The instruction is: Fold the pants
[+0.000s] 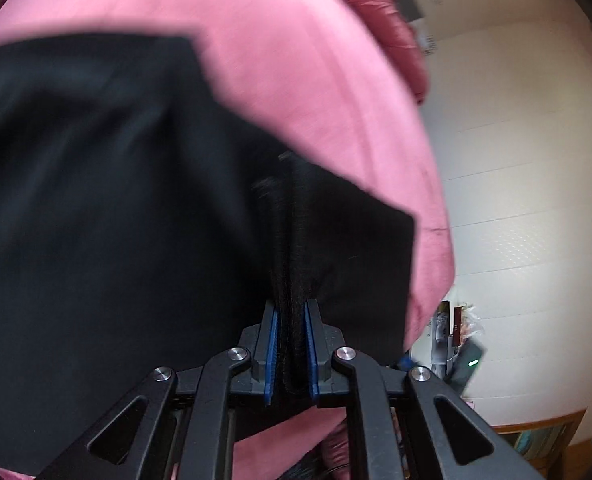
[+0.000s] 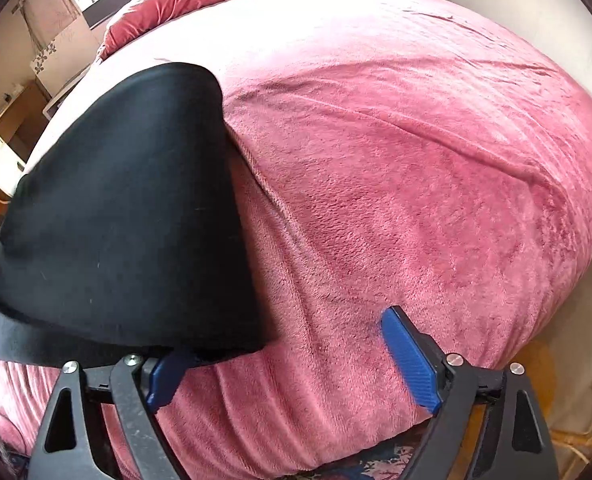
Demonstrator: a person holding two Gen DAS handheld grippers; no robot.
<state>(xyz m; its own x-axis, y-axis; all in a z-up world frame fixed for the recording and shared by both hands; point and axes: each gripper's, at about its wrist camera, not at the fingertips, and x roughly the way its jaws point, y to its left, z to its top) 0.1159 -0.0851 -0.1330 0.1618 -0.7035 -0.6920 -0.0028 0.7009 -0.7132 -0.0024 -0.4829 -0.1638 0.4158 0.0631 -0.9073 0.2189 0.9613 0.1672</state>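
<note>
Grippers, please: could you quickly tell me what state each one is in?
Left gripper: shut on the black pants.
Right gripper: open, holding nothing.

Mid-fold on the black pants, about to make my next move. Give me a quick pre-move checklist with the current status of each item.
1. Left gripper clamped on the black pants: ok, a bunched ridge of fabric sits between its pads.
2. Right gripper free: ok, jaws wide, only pink blanket between them.
3. Right gripper's left finger clear of the pants: cannot tell, the folded corner overlaps its tip.
4. Pants lying flat: cannot tell, the left wrist view is blurred.
5. Bed area right of the pants clear for folding: ok.
</note>
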